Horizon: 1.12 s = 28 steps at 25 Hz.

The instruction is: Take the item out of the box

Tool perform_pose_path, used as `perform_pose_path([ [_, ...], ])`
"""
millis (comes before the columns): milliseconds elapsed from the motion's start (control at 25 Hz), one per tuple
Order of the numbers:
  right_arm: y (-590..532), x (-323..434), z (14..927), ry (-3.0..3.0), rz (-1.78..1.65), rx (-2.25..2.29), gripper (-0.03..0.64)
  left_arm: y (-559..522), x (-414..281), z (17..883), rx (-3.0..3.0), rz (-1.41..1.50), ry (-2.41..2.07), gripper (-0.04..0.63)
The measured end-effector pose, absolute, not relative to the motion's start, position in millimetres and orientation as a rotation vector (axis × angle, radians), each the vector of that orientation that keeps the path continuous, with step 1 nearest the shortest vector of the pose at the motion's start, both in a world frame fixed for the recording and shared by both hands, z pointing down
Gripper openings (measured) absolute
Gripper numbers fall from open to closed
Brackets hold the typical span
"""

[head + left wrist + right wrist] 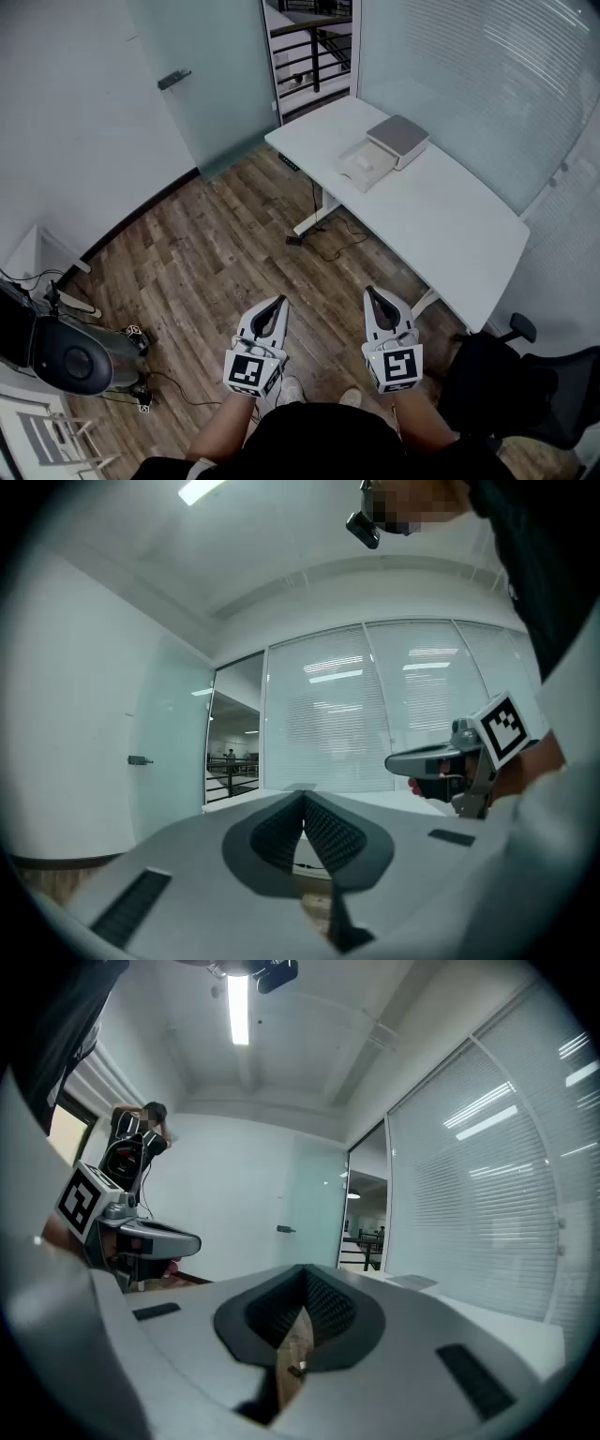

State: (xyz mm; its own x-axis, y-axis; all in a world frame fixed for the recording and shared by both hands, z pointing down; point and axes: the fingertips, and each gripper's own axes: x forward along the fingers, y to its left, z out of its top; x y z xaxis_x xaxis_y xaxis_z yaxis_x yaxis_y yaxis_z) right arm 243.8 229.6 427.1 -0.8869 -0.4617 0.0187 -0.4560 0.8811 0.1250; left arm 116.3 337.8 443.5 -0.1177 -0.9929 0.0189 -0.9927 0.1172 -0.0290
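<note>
wood floor takes up most of the head view. white worktop runs along the glass wall on the right, with a black office chair by its near end. box, grey top, sits toward the worktop's far end, roughly mid-width. a flat white piece lies against its side nearer the worktop's left edge; can't tell if it's a lid or the item. both claws are level over the floor, well apart from the worktop. left claw: jaws pressed together, nothing between. right claw: same, fully closed, empty.
</note>
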Motion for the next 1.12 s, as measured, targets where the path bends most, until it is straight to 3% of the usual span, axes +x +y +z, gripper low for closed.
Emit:
perform_pose_path([
  [560, 232, 222, 433, -3.004, -0.134, 0.715, 0.004, 347, 97, 464, -2.113, -0.062, 2.392, 0.011],
  [1120, 239, 152, 449, -2.952, -0.113, 0.78, 0.005, 357, 25, 485, -2.206, -0.092, 2.375, 0.011],
])
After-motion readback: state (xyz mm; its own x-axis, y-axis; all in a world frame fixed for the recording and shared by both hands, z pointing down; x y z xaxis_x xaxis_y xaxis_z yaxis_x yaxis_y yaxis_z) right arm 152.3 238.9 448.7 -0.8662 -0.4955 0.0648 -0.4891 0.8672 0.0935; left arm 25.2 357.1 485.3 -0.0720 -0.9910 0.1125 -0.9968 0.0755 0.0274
